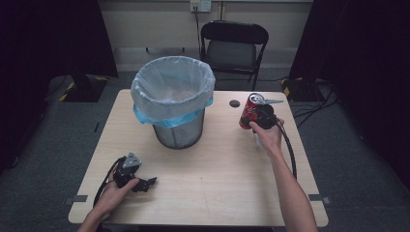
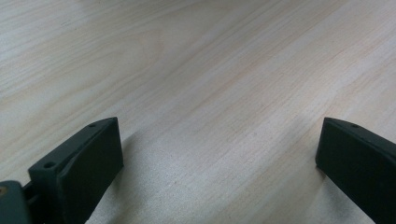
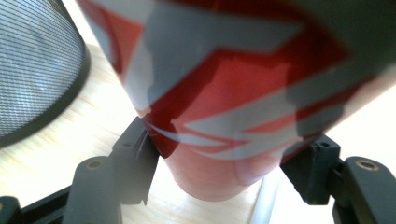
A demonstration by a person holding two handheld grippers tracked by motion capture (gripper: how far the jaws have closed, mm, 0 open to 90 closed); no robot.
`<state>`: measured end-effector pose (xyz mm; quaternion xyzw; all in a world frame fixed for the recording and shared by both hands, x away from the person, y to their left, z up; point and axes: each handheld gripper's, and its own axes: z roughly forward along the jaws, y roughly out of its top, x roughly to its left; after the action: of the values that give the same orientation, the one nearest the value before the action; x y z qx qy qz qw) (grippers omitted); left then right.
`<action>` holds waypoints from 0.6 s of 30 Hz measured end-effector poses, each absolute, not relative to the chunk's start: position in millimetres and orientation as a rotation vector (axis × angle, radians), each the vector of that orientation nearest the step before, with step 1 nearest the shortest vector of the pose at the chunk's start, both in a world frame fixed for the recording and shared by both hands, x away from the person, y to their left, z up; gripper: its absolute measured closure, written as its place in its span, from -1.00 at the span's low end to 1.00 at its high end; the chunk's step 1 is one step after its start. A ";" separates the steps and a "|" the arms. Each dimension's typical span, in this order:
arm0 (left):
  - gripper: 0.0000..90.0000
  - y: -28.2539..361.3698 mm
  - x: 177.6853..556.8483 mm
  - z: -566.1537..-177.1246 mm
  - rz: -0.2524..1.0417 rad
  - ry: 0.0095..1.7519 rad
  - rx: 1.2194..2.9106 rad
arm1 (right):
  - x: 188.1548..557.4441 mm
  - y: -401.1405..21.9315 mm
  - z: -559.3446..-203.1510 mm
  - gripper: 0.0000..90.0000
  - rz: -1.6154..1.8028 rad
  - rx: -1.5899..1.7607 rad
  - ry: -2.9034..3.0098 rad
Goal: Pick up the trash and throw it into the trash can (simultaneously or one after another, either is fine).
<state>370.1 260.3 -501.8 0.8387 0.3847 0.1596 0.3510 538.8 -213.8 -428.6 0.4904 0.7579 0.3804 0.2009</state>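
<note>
A red and white drink can (image 1: 251,110) hangs tilted above the right side of the wooden table (image 1: 212,183), and my right gripper (image 1: 257,116) is shut on it. In the right gripper view the can (image 3: 224,93) sits pinched between both jaws, its base lifted off the wood. To its left stands a wire-mesh bin (image 1: 173,99) lined with a blue plastic bag, seen at the left edge as dark mesh (image 3: 32,70). My left gripper (image 1: 144,184) rests low at the front left of the table, open, with bare wood between its jaws (image 2: 219,158).
A black folding chair (image 1: 234,46) stands behind the table by the wall. A small round hole (image 1: 234,103) marks the tabletop near the can. Cables trail on the floor at the right (image 1: 314,104). Dark curtains hang on both sides.
</note>
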 end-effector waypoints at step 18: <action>-1.00 260.2 370.2 -501.9 0.413 0.996 2.169 | 522.7 -210.0 -400.8 -0.23 1.223 1.322 2.085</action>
<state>370.2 260.2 -501.9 0.8382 0.3849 0.1597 0.3517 522.7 -210.0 -400.8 0.4709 0.7426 0.4357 0.1920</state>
